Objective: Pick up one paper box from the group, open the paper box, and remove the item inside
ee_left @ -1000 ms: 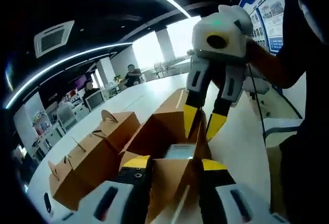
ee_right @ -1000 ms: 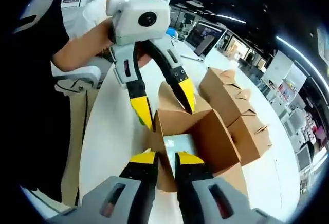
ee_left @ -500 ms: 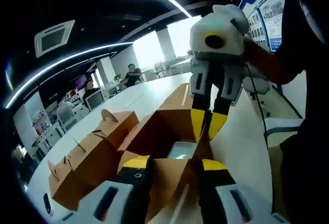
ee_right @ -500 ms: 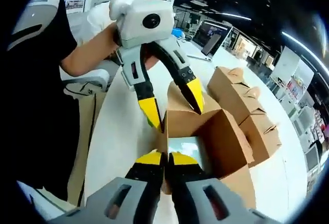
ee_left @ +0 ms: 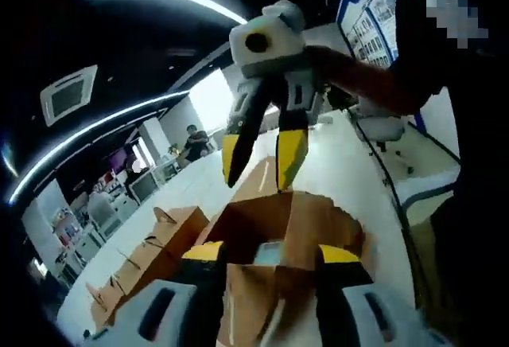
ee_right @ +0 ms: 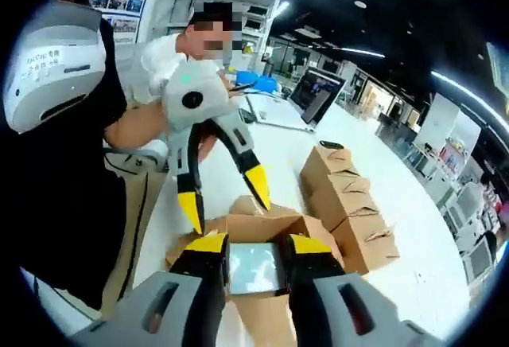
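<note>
Down inside the opened paper box (ee_right: 266, 226), lying flat: the item (ee_right: 253, 269), pale grey-blue, smooth-faced, rectangular, framed by brown card walls. Seen again in the left gripper view as a pale strip low in the box. Box itself plain brown card, top flaps thrown outward, standing on the white tabletop (ee_right: 398, 283), just beside the group of closed boxes (ee_right: 350, 204) with their folded handle tops.

Judged to be the removal step, with the opening done. Right tongs (ee_left: 261, 160) released, jaws spread, hanging over the box mouth with nothing between them. Left tongs (ee_right: 224, 201) likewise released, jaws wide, tips close by the near flap and the rear edge; contact with the card impossible to tell.

For a clean lift: bring the right tongs straight down through the mouth, jaws astride the item's narrower span rather than its length. Keep clear of the walls to avoid snagging a flap. Close on the item's edges, not its face: probably slick, probably light, likely to slip under a shallow pinch. Steady the box with the left tongs on a wall or flap, pressing down, to stop the light card riding up with the item. Draw upward slowly, without tilting, then aside over bare tabletop.
</note>
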### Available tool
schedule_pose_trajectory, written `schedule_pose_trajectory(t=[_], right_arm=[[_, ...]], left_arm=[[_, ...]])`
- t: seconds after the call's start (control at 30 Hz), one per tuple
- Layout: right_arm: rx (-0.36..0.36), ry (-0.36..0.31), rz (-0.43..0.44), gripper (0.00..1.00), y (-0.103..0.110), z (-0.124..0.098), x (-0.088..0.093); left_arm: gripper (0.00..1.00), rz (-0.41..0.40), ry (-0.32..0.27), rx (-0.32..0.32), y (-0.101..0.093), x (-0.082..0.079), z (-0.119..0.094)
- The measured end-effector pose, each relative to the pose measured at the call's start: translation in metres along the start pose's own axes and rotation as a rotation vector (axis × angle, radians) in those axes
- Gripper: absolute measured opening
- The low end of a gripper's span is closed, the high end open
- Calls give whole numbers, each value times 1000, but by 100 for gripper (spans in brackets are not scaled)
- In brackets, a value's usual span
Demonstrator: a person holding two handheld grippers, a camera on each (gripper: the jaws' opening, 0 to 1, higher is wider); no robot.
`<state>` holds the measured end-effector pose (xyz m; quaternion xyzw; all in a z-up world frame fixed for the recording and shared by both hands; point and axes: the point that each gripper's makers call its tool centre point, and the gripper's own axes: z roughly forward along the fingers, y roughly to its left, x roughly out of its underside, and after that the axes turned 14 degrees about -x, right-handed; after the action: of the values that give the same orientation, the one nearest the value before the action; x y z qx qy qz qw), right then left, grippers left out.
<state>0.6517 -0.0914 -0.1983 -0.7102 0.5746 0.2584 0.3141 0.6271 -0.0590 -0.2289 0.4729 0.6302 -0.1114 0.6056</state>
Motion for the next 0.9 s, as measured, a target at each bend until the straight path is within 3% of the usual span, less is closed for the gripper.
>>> schedule_pose_trajectory(t=[0.1, 0.13, 0.17, 0.23, 0.37, 0.5, 0.67, 0.7, 0.8, 0.9], right_arm=[[-16, 40, -10, 32, -11, 1, 4], [-39, 79, -52, 32, -12, 2, 7], [-44, 92, -71, 33, -13, 2, 7], [-72, 184, -198, 35, -20, 4, 11], [-231, 335, -317, 36, -13, 19, 26], [-334, 409, -326, 36, -10, 37, 36], [-449, 461, -417, 40, -1, 57, 43], [-464, 465, -458, 41, 0, 59, 43], [-520, 466, -567, 40, 6, 63, 45], [-550, 500, -665, 44, 4, 70, 51]], left_arm=[[45, -117, -97, -67, 1, -21, -4], [45, -129, -123, -139, 9, -26, -5], [45, -138, -129, -170, 12, -27, -6], [45, -156, -141, -234, 18, -29, -9], [45, -168, -143, -303, 27, -30, -17], [44, -187, -157, -277, 23, -36, -19], [44, -134, -65, -212, 5, -17, -7], [45, -157, -73, -234, 9, -19, -8], [45, -364, -167, -252, 20, -39, -11], [45, -380, -128, -267, 25, -33, -4]])
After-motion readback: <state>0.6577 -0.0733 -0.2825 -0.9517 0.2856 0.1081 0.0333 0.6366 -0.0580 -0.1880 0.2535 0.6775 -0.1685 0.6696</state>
